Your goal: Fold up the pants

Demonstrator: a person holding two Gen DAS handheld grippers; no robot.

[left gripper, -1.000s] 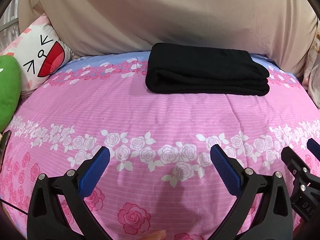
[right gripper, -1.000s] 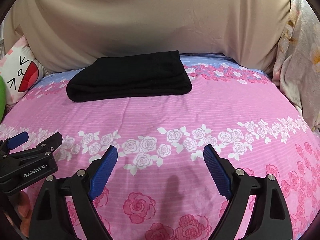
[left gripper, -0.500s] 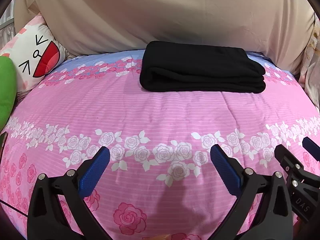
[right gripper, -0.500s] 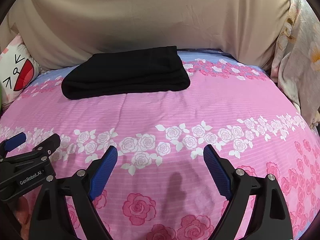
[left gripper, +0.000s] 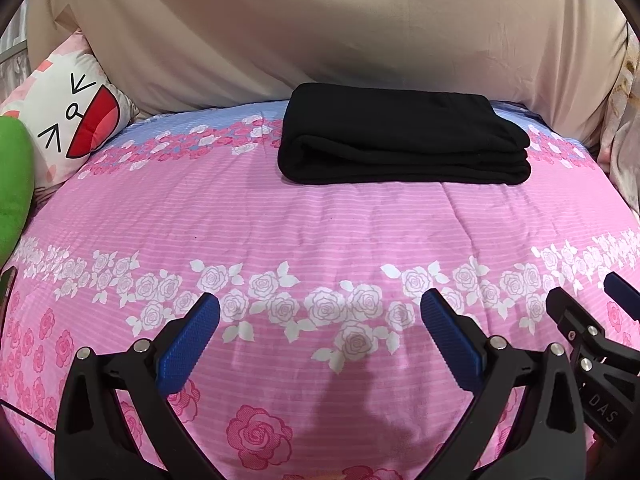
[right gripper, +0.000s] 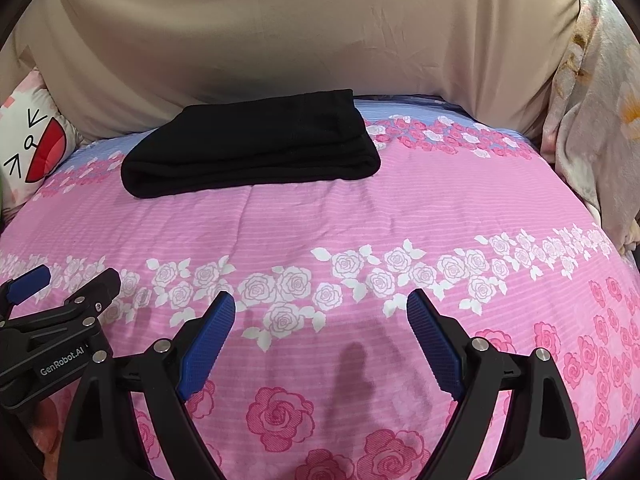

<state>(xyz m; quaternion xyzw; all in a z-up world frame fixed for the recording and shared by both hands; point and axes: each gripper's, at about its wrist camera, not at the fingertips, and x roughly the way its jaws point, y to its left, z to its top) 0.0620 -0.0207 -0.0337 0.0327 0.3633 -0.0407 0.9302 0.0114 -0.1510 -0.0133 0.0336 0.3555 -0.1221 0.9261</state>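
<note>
Gripper (left gripper: 320,312) spread over bedspread (left gripper: 320,232), pillow (left gripper: 72,120) aside.

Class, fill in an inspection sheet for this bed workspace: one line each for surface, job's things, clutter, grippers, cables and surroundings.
Surface: pink rose-print bedspread, lightly creased.
Job's things: black pants folded into a neat stack at the far side, touched by neither gripper.
Clutter: cartoon-face pillow and green cushion at the far left edge.
Grippers: left gripper and right gripper both open, empty, over the near side.
Cables: nothing seen.
Surroundings: beige sheet behind the bed; floral blanket at the right.
</note>
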